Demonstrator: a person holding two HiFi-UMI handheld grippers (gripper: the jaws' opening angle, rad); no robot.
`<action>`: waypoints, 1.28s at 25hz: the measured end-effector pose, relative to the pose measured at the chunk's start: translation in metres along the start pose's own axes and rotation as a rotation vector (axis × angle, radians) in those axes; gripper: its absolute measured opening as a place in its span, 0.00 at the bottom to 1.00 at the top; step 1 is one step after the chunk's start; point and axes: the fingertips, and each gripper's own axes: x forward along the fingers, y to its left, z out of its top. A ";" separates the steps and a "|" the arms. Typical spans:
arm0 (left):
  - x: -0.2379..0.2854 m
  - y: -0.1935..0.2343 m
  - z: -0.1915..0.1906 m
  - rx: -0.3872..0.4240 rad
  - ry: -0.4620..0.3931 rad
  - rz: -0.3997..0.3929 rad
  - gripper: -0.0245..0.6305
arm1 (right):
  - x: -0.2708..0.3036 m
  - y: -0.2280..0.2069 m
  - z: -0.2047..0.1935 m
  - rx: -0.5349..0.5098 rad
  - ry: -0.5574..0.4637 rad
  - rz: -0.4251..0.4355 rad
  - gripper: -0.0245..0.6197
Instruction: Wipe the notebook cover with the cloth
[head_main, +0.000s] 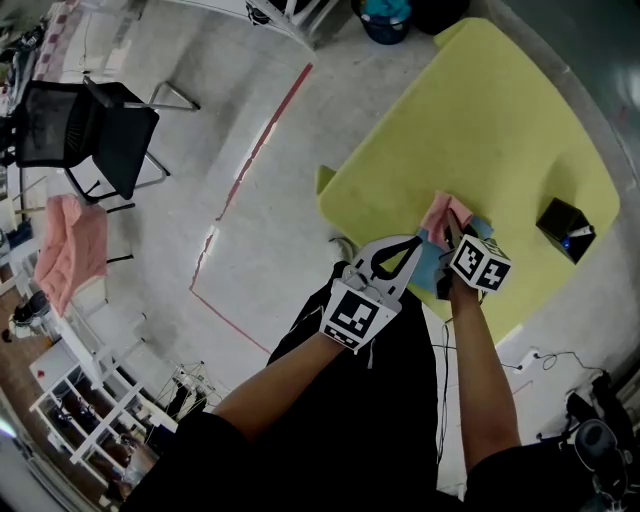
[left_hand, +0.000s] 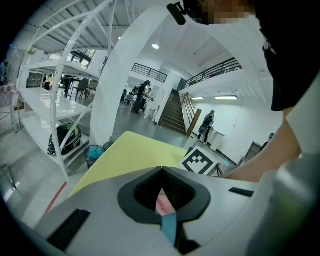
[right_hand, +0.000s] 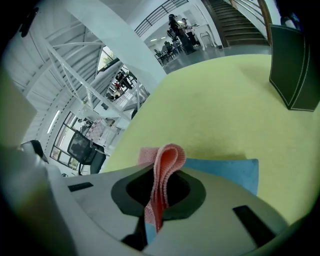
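Note:
A blue notebook (head_main: 428, 266) lies near the front edge of the yellow-green table (head_main: 500, 130). A pink cloth (head_main: 445, 212) rests on its far end. My right gripper (head_main: 449, 238) is shut on the cloth (right_hand: 167, 165), which stands folded between the jaws above the notebook (right_hand: 227, 172). My left gripper (head_main: 416, 241) sits beside it at the notebook's left edge. Its jaw tips meet (left_hand: 161, 170). Through the opening behind the tips, a bit of pink cloth (left_hand: 162, 204) and blue notebook cover (left_hand: 169, 226) show.
A black box (head_main: 565, 228) stands on the table's right side, seen also in the right gripper view (right_hand: 295, 67). On the floor to the left are a black chair (head_main: 90, 135), a rack with pink fabric (head_main: 70, 245) and a red tape line (head_main: 250, 170).

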 end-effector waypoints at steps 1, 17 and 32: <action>0.000 -0.001 0.000 0.000 0.001 0.000 0.05 | -0.002 -0.002 0.000 0.000 -0.001 -0.002 0.09; 0.018 -0.014 -0.005 0.023 0.044 0.025 0.05 | -0.023 -0.030 0.004 0.087 -0.053 -0.047 0.09; 0.028 -0.033 -0.013 0.055 0.090 -0.040 0.04 | -0.042 -0.056 -0.003 0.086 -0.059 -0.093 0.09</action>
